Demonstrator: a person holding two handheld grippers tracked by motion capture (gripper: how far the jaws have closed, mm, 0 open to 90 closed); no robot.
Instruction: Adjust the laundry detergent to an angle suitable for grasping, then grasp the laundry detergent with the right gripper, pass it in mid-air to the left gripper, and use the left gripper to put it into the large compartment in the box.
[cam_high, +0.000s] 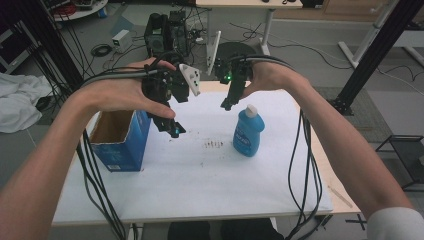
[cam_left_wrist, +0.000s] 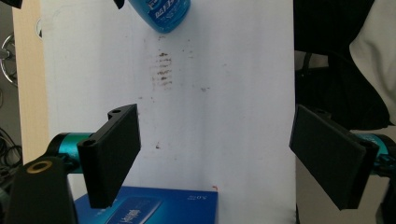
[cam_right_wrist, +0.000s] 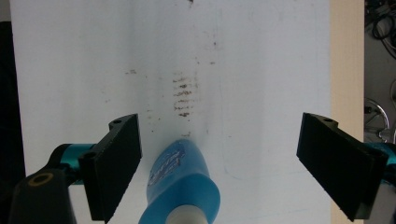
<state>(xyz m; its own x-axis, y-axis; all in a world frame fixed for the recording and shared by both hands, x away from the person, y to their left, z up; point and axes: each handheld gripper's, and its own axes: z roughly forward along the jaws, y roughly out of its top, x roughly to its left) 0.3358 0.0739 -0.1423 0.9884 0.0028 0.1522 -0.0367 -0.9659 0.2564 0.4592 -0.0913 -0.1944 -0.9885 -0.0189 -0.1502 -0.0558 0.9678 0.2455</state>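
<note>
Both grippers up in the air over the table (cam_high: 200, 200), nothing held in either.

Left gripper (cam_high: 172, 129): jaws spread wide, gap empty. It hangs above the table's left half, just right of the blue box (cam_high: 122, 142), tips tilted down toward the sheet. In the left gripper view the pads (cam_left_wrist: 114, 154) stand far apart with bare white table sheet (cam_left_wrist: 224, 116) between them; top edge of the blue box (cam_left_wrist: 154, 205) sits under the gripper's near end, no contact. The blue bottle (cam_left_wrist: 161, 14) shows at the far end of that view, well clear of the jaws.

Right gripper (cam_high: 227, 104): jaws also wide apart, touching nothing. It hovers near the table's far edge, just up and left of the bottle's white cap (cam_high: 251, 110). In the right gripper view the blue bottle (cam_right_wrist: 180, 186) stands below the camera, cap (cam_right_wrist: 184, 218) at the bottom of that picture, body lying in line with the gap but nearer the left pad (cam_right_wrist: 114, 163); the pads are above it and I can't see any contact.

Blue bottle (cam_high: 248, 132): upright on the table, right of centre, toward the far edge. Blue box: open top, at the table's left edge, well apart from the bottle. Patch of dark smudge marks (cam_high: 214, 144) on the sheet between them, just left of the bottle's base.

Cables (cam_high: 100, 190) trail from both grippers down over the near edge on each side.
</note>
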